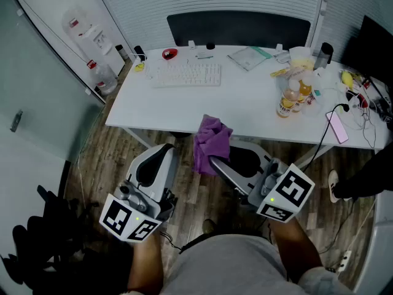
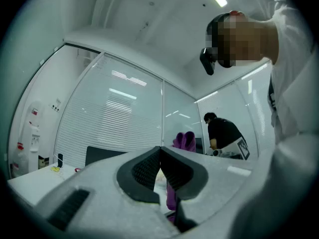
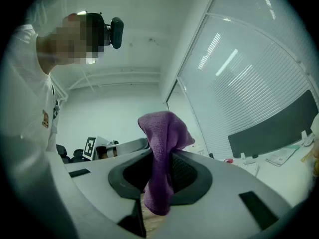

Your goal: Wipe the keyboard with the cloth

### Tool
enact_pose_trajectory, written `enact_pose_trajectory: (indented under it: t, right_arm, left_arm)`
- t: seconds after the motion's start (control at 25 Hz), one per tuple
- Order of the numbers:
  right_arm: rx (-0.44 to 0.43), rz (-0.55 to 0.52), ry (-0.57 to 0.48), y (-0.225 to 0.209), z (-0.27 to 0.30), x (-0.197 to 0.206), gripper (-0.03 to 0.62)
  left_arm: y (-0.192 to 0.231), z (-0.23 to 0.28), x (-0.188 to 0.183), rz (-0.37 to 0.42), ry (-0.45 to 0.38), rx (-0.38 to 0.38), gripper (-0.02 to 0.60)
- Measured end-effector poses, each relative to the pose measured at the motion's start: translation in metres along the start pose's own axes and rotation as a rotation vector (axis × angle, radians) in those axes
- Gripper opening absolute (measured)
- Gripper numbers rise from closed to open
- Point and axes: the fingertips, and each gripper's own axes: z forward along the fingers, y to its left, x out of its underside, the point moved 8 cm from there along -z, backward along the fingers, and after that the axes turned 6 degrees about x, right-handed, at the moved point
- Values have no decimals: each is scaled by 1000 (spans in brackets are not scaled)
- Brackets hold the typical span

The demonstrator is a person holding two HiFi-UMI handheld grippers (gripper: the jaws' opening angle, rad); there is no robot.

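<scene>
Right gripper [image 1: 218,165] pinches cloth [image 1: 212,141]; left gripper [image 1: 161,155] pressed together, empty. Keyboard [image 1: 187,75] lies well ahead of both, untouched. Judged: approach step; next move must carry cloth forward onto keys.

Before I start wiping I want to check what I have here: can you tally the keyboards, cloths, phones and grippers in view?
white keyboard: 1
purple cloth: 1
pink phone: 1
grippers (left gripper, right gripper): 2
Total: 5
</scene>
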Motion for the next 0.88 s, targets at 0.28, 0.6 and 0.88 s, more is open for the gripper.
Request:
enact_pose_trajectory:
  t: [0.28,0.6,0.88]
  right_arm:
    - [-10,21,-7,-5,-3,1,84]
    - [-26,32,-17,-6,-3,1,84]
    - [-67,57,-10,-49,-25,-1,84]
  left_arm:
    - [-4,3,1,7,3,-12,15]
    - [-2,-3,1,9,-2,-43,15]
    - [-15,32,13,26,26,-104,16]
